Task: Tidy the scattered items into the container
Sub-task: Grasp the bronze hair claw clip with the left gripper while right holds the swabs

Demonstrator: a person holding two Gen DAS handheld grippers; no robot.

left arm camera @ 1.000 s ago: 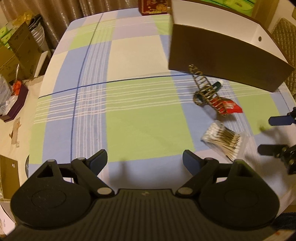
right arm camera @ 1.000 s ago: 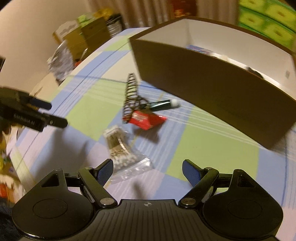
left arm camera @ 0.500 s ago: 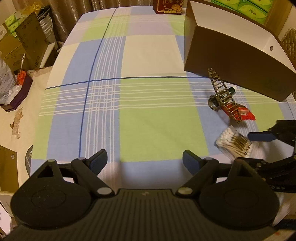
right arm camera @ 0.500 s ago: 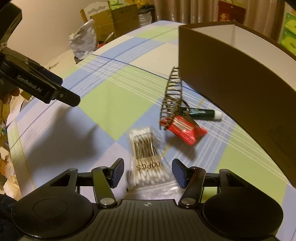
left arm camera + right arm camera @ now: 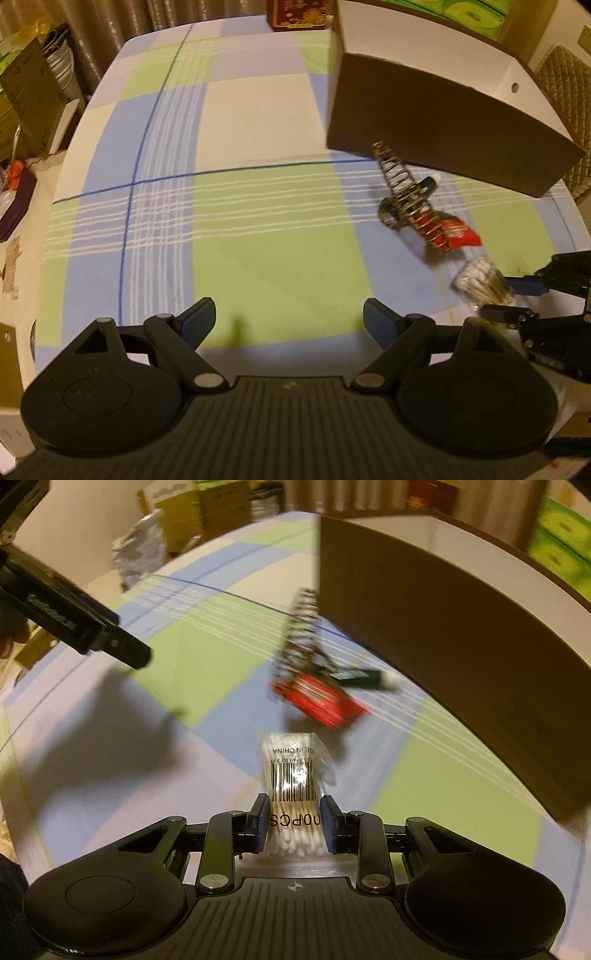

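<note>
My right gripper (image 5: pixel 293 818) is shut on a clear bag of cotton swabs (image 5: pixel 291 771), which hangs lifted off the checked cloth; it also shows in the left wrist view (image 5: pixel 484 284). A metal spring coil (image 5: pixel 400 192), a red packet (image 5: pixel 452 232) and a dark green tube (image 5: pixel 428 183) lie together in front of the brown cardboard box (image 5: pixel 443 122). My left gripper (image 5: pixel 290 317) is open and empty over the green square, left of these items.
The box's wall (image 5: pixel 461 635) rises on the right, white inside. A red tin (image 5: pixel 299 14) stands at the table's far edge. Cartons and bags (image 5: pixel 22 96) are stacked off the table's left side. The right table edge runs close to the swabs.
My right gripper moved onto the swab bag, closed on it and lifted it. The left gripper shifted slightly over the cloth and stayed open.
</note>
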